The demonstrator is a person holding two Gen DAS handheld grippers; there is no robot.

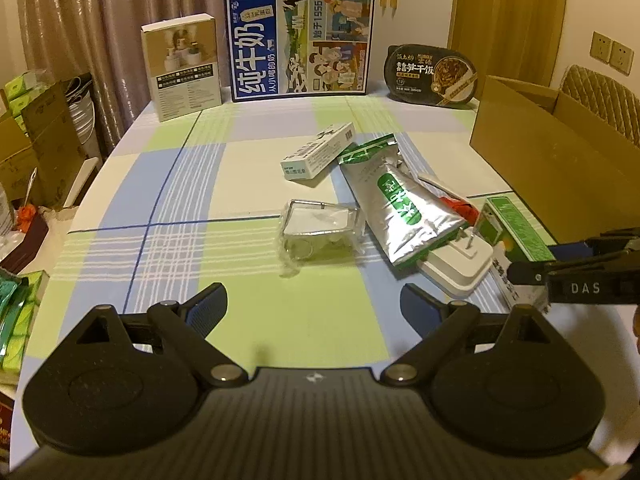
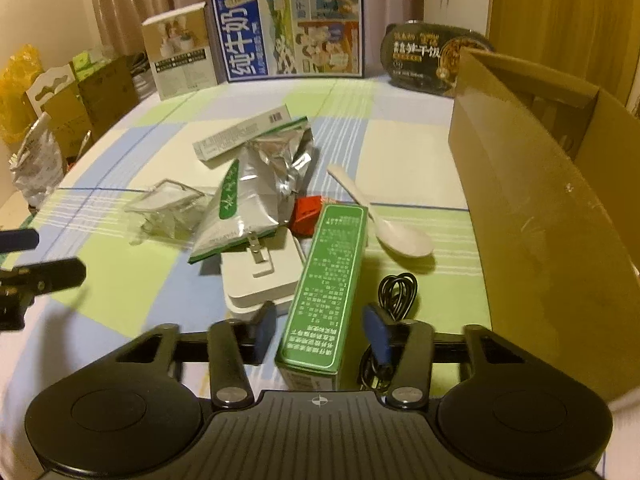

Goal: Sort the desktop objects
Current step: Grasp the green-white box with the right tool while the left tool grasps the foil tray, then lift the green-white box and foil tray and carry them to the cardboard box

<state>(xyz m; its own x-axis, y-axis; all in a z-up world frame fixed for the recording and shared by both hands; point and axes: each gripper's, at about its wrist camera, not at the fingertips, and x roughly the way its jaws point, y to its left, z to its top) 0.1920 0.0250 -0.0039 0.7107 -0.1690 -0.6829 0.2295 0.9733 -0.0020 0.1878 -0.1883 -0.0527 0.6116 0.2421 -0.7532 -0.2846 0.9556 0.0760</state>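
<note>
Nearest us, the green box [image 2: 326, 292] lies lengthwise between the spread fingers of our right gripper [image 2: 320, 334]; neither blue pad [image 2: 378, 334] touches it, so that gripper is released. Just right of the box a coiled black cable [image 2: 396, 290] sits by the right finger. Our left gripper [image 1: 314, 306] is likewise spread wide, with only bare checked tablecloth [image 1: 180, 184] between its fingers.

Ahead and left of the right gripper, a white charger [image 2: 260, 276] lies prongs up, touching the box. A silver pouch [image 2: 252, 200] overlaps the charger's far edge, with a red packet [image 2: 306, 214] beside it. A white spoon [image 2: 384, 220] lies ahead to the right. A clear plastic wrapper [image 2: 168, 204] rests further left.

Beyond the pouch lies a white carton [image 2: 240, 132]. An open cardboard box [image 2: 552, 208] stands to our right. Farthest off, a milk carton [image 1: 300, 42] stands upright.
</note>
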